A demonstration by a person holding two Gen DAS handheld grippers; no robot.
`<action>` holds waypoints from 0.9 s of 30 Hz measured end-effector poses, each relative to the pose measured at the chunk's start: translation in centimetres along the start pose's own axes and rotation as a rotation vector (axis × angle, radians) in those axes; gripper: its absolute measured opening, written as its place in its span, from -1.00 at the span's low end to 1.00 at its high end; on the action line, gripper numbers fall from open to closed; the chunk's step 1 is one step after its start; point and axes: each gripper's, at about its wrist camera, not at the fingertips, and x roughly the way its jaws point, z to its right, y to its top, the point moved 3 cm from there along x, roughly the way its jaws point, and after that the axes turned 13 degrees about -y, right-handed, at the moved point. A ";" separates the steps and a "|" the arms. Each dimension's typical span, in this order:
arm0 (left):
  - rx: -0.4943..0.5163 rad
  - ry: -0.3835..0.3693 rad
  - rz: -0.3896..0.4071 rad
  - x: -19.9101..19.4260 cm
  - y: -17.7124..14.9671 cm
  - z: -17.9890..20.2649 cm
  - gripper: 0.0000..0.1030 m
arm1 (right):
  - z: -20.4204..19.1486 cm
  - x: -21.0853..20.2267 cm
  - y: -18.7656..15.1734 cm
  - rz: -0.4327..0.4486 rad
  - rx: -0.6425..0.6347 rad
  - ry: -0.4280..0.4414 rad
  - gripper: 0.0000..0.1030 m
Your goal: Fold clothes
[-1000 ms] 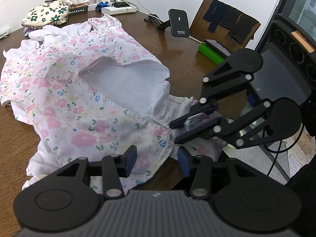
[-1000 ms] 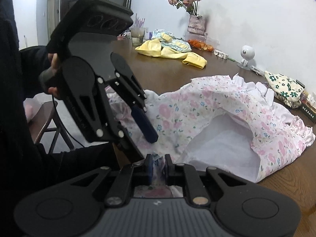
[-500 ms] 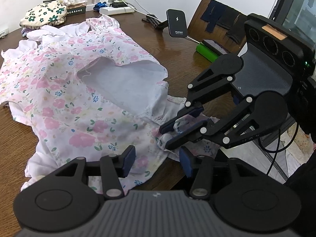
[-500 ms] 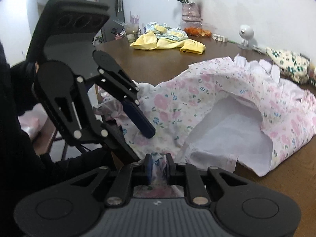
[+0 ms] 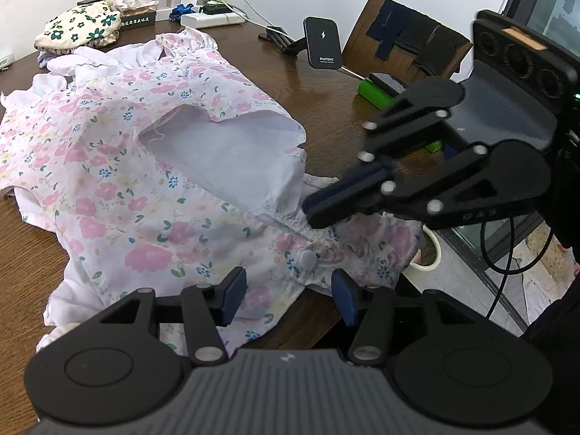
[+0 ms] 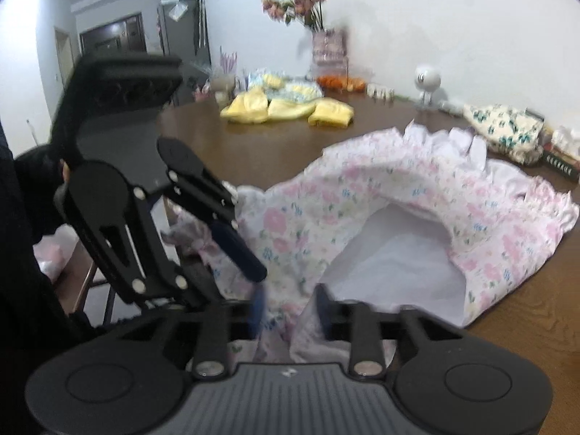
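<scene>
A white dress with pink and blue flowers (image 5: pixel 145 181) lies spread on the brown table (image 5: pixel 326 108), with its neckline hanging over the near edge. In the left wrist view my right gripper (image 5: pixel 311 210) has its fingers together on the gathered neckline frill. The blurred right wrist view shows the dress (image 6: pixel 362 199) running between the fingers of that gripper (image 6: pixel 290 304). My left gripper (image 5: pixel 286 290) hovers over the buttoned front. Its jaws are opening, with cloth below them and not pinched. It also shows as the left gripper (image 6: pixel 239 272) beside the right one.
Yellow clothes (image 6: pixel 286 107), a flower vase (image 6: pixel 326 50) and a small white camera (image 6: pixel 427 79) stand at the table's far side. A floral pouch (image 5: pixel 78 23), a power strip (image 5: pixel 214 18), a black charger stand (image 5: pixel 322 43) and a green block (image 5: pixel 377 94) lie near a chair (image 5: pixel 406 40).
The right gripper has slid left along the neckline frill and rolled, taking a new hold. The left gripper's fingers have spread a little wider. The neckline cloth has been drawn over the table edge.
</scene>
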 end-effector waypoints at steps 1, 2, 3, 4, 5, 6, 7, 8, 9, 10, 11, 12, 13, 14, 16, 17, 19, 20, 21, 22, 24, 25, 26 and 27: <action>-0.002 -0.004 0.000 -0.1 0.0 -0.1 0.04 | -0.3 -0.3 0.0 0.011 -0.017 0.004 -0.98; -0.007 -0.010 0.001 -0.1 0.0 -0.2 0.04 | -0.6 -0.5 0.0 0.023 -0.035 0.009 -0.98; -0.014 -0.015 0.004 -0.2 0.0 -0.3 0.04 | -1.0 -0.6 0.0 0.024 -0.061 0.008 -0.98; -0.017 -0.016 0.007 -0.3 -0.1 -0.5 0.04 | -1.4 -0.5 -0.1 0.021 -0.083 0.003 -0.98; -0.018 -0.015 0.010 -0.4 -0.1 -0.5 0.04 | -1.7 -0.4 -0.2 0.016 -0.098 -0.005 -0.98; -0.021 -0.013 0.011 -0.5 -0.1 -0.6 0.04 | -1.9 -0.2 -0.3 0.009 -0.112 -0.016 -0.98; -0.023 -0.012 0.013 -0.5 -0.1 -0.7 0.04 | -2.1 0.1 -0.4 0.001 -0.125 -0.026 -0.98; -0.026 -0.010 0.014 -0.6 -0.1 -0.7 0.04 | -2.3 0.3 -0.5 -0.006 -0.137 -0.038 -0.98; -0.027 -0.008 0.014 -0.6 -0.1 -0.8 0.04 | -2.4 0.6 -0.6 -0.010 -0.143 -0.041 -0.98; -0.027 -0.006 0.013 -0.6 -0.1 -0.8 0.04 | -2.5 0.7 -0.7 -0.012 -0.142 -0.038 -0.98; -0.026 -0.005 0.012 -0.6 -0.1 -0.8 0.04 | -2.5 0.8 -0.8 -0.015 -0.141 -0.034 -0.98; -0.026 -0.005 0.012 -0.6 -0.1 -0.8 0.05 | -2.6 0.9 -0.9 -0.018 -0.144 -0.032 -0.98; -0.026 -0.006 0.012 -0.6 -0.1 -0.8 0.06 | -2.7 0.9 -1.0 -0.022 -0.148 -0.031 -0.97; -0.026 -0.006 0.013 -0.6 -0.2 -0.8 0.06 | -2.9 1.0 -1.1 -0.025 -0.153 -0.031 -0.97; -0.027 -0.008 0.013 -0.6 -0.2 -0.9 0.06 | -2.9 1.0 -1.3 -0.031 -0.156 -0.030 -0.97; -0.026 -0.008 0.013 -0.6 -0.2 -0.9 0.06 | -3.0 0.9 -1.4 -0.034 -0.158 -0.030 -0.96; -0.025 -0.009 0.012 -0.6 -0.2 -0.9 0.07 | -3.1 0.9 -1.5 -0.036 -0.159 -0.035 -0.95; -0.024 -0.009 0.011 -0.6 -0.2 -0.9 0.07 | -3.1 0.9 -1.5 -0.036 -0.160 -0.037 -0.95; -0.024 -0.009 0.011 -0.6 -0.1 -1.0 0.07 | -3.1 0.8 -1.5 -0.037 -0.163 -0.039 -0.94; -0.023 -0.009 0.010 -0.6 -0.1 -1.0 0.07 | -3.1 0.8 -1.6 -0.038 -0.166 -0.042 -0.92; -0.022 -0.009 0.010 -0.6 -0.1 -1.0 0.07 | -3.0 0.9 -1.6 -0.040 -0.165 -0.043 -0.91; -0.022 -0.009 0.010 -0.6 -0.1 -1.0 0.07 | -3.0 0.9 -1.6 -0.041 -0.165 -0.043 -0.90; -0.022 -0.008 0.010 -0.6 -0.1 -1.0 0.07 | -3.0 0.9 -1.5 -0.042 -0.165 -0.042 -0.88; -0.021 -0.008 0.010 -0.6 -0.1 -1.0 0.07 | -2.9 0.9 -1.6 -0.045 -0.168 -0.047 -0.83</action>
